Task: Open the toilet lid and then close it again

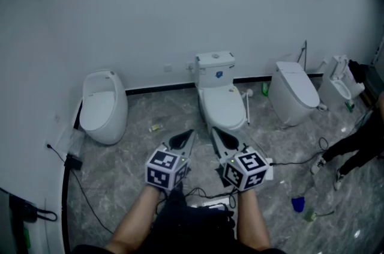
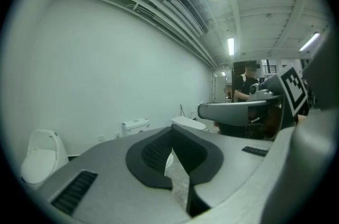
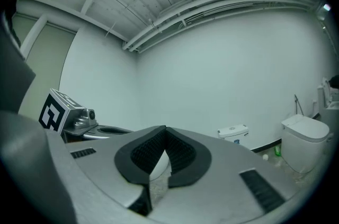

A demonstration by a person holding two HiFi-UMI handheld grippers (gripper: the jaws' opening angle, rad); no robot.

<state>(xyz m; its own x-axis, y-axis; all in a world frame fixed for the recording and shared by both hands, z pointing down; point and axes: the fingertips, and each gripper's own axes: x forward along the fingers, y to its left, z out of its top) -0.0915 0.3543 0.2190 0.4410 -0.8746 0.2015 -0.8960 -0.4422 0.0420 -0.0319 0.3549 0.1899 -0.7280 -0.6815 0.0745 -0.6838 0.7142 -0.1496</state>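
1. The left tool (image 1: 191,134) is narrow. Its two dark jaws are closed tip to tip with nothing clamped between them, and its own view confirms this.
2. The right tool (image 1: 214,132) is just as narrow, its jaws together at the tips and empty.
3. Both tools are held side by side low in the head view. They are near each other but apart, and their tips lean towards one another. Each carries a marker cube, the left cube (image 1: 165,168) and the right cube (image 1: 246,170), and a bare forearm (image 1: 135,224) runs back from the left one.
4. The toilet with a tank (image 1: 215,69) stands against the white wall (image 1: 180,0), straight ahead of both tools and clear of them.
5. Its lid (image 1: 223,104) lies down flat over the bowl, and neither tool touches it.
6. In each gripper view a strip of white shows through the slit below the closed pads. What it belongs to cannot be told.
7. An egg-shaped toilet (image 1: 103,105) stands to the left, well apart.
8. A tankless toilet (image 1: 294,90) stands to the right, with a further toilet (image 1: 339,84) beyond it.
9. The grey marbled floor (image 1: 120,154) carries loose cables (image 1: 90,205), a small blue thing (image 1: 298,203) and a green bottle (image 1: 264,89) by the wall.
10. A person in dark clothes (image 1: 354,148) is at the right edge.
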